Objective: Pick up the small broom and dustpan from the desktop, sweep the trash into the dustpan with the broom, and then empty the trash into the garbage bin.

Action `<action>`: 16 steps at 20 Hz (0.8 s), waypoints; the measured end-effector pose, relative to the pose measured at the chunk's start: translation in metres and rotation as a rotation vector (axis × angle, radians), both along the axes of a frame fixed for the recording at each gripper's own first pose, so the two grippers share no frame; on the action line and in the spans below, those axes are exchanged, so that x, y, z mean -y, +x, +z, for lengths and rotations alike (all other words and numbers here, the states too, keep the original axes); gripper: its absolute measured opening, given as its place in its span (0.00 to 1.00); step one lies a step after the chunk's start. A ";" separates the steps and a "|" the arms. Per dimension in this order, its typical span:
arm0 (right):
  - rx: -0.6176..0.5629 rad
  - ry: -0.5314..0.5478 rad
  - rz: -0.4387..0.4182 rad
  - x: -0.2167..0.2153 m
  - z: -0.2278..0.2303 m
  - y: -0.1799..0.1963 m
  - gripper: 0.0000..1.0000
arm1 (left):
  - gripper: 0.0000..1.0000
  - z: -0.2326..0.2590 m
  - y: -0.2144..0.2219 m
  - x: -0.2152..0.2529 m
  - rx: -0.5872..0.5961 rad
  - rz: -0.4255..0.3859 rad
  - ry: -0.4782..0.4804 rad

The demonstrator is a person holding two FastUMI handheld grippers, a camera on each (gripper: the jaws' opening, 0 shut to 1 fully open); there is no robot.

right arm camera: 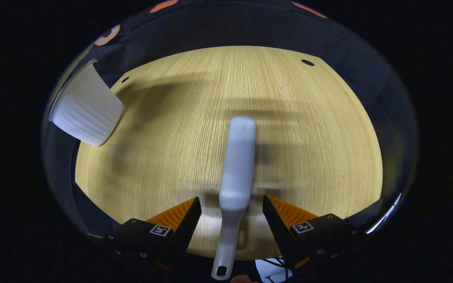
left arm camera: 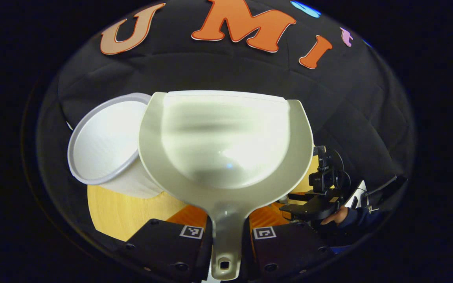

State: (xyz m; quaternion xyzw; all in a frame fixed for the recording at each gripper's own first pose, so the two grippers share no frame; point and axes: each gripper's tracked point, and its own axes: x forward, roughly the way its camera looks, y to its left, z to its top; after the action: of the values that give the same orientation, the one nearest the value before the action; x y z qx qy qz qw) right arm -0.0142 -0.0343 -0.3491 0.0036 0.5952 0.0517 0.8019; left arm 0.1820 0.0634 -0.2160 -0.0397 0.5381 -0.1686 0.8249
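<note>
My left gripper is shut on the handle of the pale dustpan. The pan is raised with its scoop facing me, and no trash shows in its blurred inside. In this view it overlaps the right rim of the white garbage bin. In the right gripper view, the white small broom lies lengthwise on the wooden desktop. Its handle runs between the open fingers of my right gripper, with a gap on each side. The right gripper and the hand holding it also appear low on the right of the left gripper view.
The ribbed white bin stands at the desktop's far left corner in the right gripper view. Small dark holes mark the desktop's far edge. Black cloth wall surrounds the table.
</note>
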 end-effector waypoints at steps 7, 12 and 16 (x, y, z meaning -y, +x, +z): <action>-0.004 -0.009 -0.004 0.002 -0.003 0.002 0.95 | 0.32 -0.086 -0.041 0.025 -0.148 0.013 0.023; -0.013 -0.016 0.002 0.001 -0.007 0.003 0.95 | 0.34 -0.155 -0.064 0.009 -0.294 0.104 0.072; -0.020 -0.019 0.010 0.000 -0.008 0.003 0.95 | 0.32 -0.178 -0.079 -0.001 -0.352 0.135 0.118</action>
State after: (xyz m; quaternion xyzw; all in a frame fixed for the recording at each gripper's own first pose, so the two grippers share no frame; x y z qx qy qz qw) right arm -0.0111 -0.0346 -0.3572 -0.0068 0.6036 0.0500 0.7957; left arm 0.1033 0.0644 -0.3943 -0.0559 0.6792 -0.0715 0.7284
